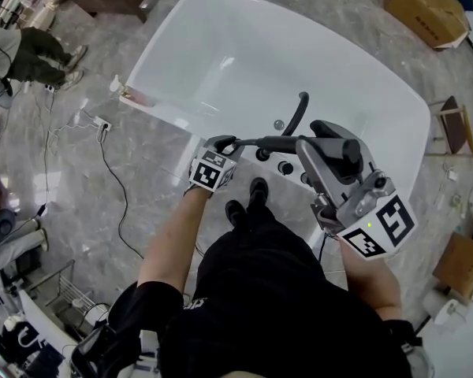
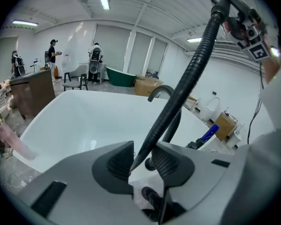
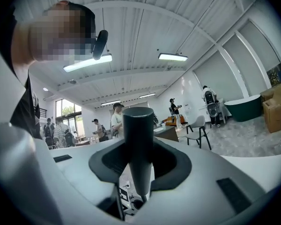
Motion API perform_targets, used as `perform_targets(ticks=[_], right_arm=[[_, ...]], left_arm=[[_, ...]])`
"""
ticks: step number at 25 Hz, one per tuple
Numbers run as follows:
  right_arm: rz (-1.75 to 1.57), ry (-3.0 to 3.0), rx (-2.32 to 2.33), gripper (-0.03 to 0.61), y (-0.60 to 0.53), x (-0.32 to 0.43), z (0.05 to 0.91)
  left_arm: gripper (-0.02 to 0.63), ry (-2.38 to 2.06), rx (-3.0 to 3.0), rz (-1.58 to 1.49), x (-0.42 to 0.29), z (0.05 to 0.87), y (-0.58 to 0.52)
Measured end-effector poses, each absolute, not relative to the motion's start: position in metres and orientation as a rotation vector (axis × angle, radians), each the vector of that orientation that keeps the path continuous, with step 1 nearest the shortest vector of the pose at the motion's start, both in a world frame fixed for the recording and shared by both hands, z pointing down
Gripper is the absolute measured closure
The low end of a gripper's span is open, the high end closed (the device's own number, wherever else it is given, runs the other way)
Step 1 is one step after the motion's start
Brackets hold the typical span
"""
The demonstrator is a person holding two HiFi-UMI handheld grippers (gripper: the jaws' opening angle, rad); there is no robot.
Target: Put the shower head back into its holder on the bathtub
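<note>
- The right tongs [image 1: 337, 142] [image 3: 139, 161] are clamped on the dark, round handle of the shower head [image 1: 343, 150] [image 3: 138, 139]. The handle stands up between the two pads, which press on it from both sides.
- The shower head is held in the air over the near rim of the white bathtub [image 1: 221, 46] [image 2: 84, 116], just to the right of the curved dark spout [image 1: 298, 110] [image 2: 161, 90].
- A dark ribbed hose [image 1: 276, 141] [image 2: 187, 83] runs from the shower head across to the left tongs [image 1: 225, 144] [image 2: 143, 161].
- The left tongs are slightly parted. The thin end of the hose passes through the narrow gap between the pads, which sit close about it but do not squeeze it.
- In the left gripper view the hose climbs up and to the right, towards the right tongs.
- Round dark fittings [image 1: 285, 168] sit on the tub rim below the hose; which of them is the holder I cannot tell.
- The person's dark shoes [image 1: 246, 201] stand on the marble floor just beside the rim.
</note>
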State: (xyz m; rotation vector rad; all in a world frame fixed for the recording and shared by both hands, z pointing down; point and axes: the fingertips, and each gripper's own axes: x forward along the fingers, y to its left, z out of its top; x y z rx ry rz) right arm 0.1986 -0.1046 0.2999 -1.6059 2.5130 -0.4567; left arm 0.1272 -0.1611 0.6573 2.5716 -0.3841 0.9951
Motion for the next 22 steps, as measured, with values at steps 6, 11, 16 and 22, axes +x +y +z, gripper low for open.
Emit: perform_targets(ticks=[6, 11, 16, 22], right_arm=[[-0.468, 2.601, -1.534, 0.445, -0.114, 0.176, 0.302], [-0.48, 2.657, -1.515, 0.445, -0.133, 0.146, 0.311], [-0.529, 2.723, -1.485, 0.445, -0.147, 0.125, 0.337], [-0.579, 2.812, -1.496, 0.445, -0.159, 0.102, 0.379]], left_arm=[[0.453, -0.453, 2.558, 0.932, 0.107, 0.651, -0.15], [0.453, -0.553, 2.556, 0.813, 0.065, 0.631, -0.162], [0.459, -0.702, 2.543, 0.73, 0.028, 0.618, -0.166], [0.496, -0.839, 2.526, 0.606, -0.005, 0.593, -0.173]])
